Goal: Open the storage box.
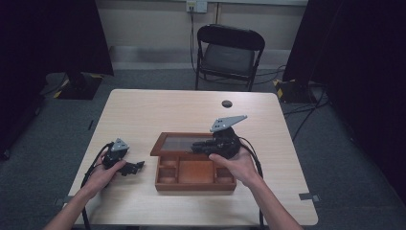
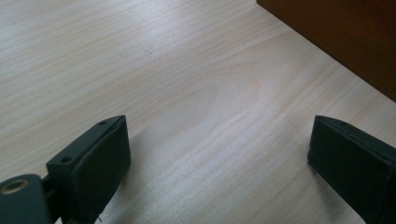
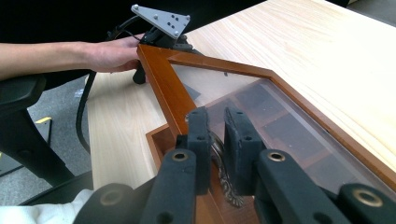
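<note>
A brown wooden box (image 1: 195,183) with several compartments stands open on the table. Its glass-paned lid (image 1: 178,143) is raised and tilted back. My right gripper (image 1: 197,146) reaches across the lid from the right. In the right gripper view its jaws (image 3: 215,119) stand close together over the lid frame (image 3: 163,84), shut on a small patterned metal clasp (image 3: 224,179) at the lid's edge. My left gripper (image 1: 137,167) rests on the table just left of the box. Its fingers (image 2: 98,163) stand wide apart, open over bare wood, with the box side (image 2: 345,42) beyond them.
The light wooden table (image 1: 158,110) has a dark round cable hole (image 1: 227,103) near its far edge. A black folding chair (image 1: 229,55) stands behind the table. Cables trail from both grippers toward the table's near edge. The person's other hand (image 3: 112,53) lies beyond the lid corner.
</note>
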Action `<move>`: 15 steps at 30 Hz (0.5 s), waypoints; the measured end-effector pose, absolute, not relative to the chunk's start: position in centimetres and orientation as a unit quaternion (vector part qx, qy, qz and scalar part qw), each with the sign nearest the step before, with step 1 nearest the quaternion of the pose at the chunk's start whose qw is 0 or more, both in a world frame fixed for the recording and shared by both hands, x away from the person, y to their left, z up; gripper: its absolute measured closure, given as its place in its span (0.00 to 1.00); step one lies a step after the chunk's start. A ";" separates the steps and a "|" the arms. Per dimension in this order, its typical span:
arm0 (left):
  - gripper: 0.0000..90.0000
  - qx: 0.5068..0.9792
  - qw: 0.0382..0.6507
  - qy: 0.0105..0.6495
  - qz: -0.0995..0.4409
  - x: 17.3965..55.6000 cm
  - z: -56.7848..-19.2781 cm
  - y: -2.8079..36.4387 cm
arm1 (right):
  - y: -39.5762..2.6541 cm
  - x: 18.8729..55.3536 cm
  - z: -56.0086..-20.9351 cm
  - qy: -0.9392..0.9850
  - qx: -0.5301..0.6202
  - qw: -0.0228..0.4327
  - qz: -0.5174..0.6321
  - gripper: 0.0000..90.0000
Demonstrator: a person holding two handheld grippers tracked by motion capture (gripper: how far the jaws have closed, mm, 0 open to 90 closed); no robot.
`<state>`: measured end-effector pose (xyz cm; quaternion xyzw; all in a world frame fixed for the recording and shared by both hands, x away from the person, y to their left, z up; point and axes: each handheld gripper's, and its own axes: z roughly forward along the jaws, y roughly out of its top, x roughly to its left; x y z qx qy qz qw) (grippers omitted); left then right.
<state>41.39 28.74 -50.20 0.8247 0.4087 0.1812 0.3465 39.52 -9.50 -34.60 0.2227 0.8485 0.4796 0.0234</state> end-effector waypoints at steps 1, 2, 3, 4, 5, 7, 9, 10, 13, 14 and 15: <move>0.06 0.824 0.348 0.410 0.180 41.4 -50.2 28.7 | -9.5 39.6 -34.6 0.848 0.223 0.023 0.481 0.91; 0.06 0.825 0.346 0.409 0.181 41.4 -50.2 28.7 | -9.5 39.6 -34.5 0.848 0.222 0.023 0.481 0.91; 0.06 0.825 0.346 0.409 0.180 41.4 -50.2 28.7 | -9.5 39.6 -34.5 0.848 0.222 0.024 0.481 0.91; 0.06 0.825 0.346 0.409 0.180 41.4 -50.2 28.7 | -9.5 39.7 -34.5 0.848 0.222 0.025 0.481 0.91; 0.06 0.824 0.348 0.410 0.180 41.4 -50.2 28.7 | -9.5 39.7 -34.4 0.847 0.222 0.026 0.481 0.91; 0.06 0.825 0.347 0.409 0.180 41.4 -50.2 28.7 | -9.5 39.7 -34.3 0.846 0.223 0.025 0.484 0.91; 0.06 0.824 0.348 0.410 0.180 41.4 -50.2 28.7 | -9.5 39.8 -34.3 0.845 0.225 0.025 0.484 0.91; 0.06 0.825 0.347 0.409 0.180 41.4 -50.2 28.7 | -9.5 39.8 -34.3 0.845 0.225 0.026 0.484 0.91; 0.06 0.824 0.347 0.410 0.180 41.4 -50.2 28.7 | -9.5 39.8 -34.2 0.845 0.223 0.028 0.485 0.91; 0.06 0.824 0.347 0.410 0.180 41.4 -50.2 28.7 | -9.5 39.9 -34.2 0.845 0.224 0.026 0.485 0.91; 0.06 0.823 0.349 0.411 0.179 41.4 -50.2 28.7 | -9.5 39.9 -34.2 0.844 0.225 0.026 0.486 0.91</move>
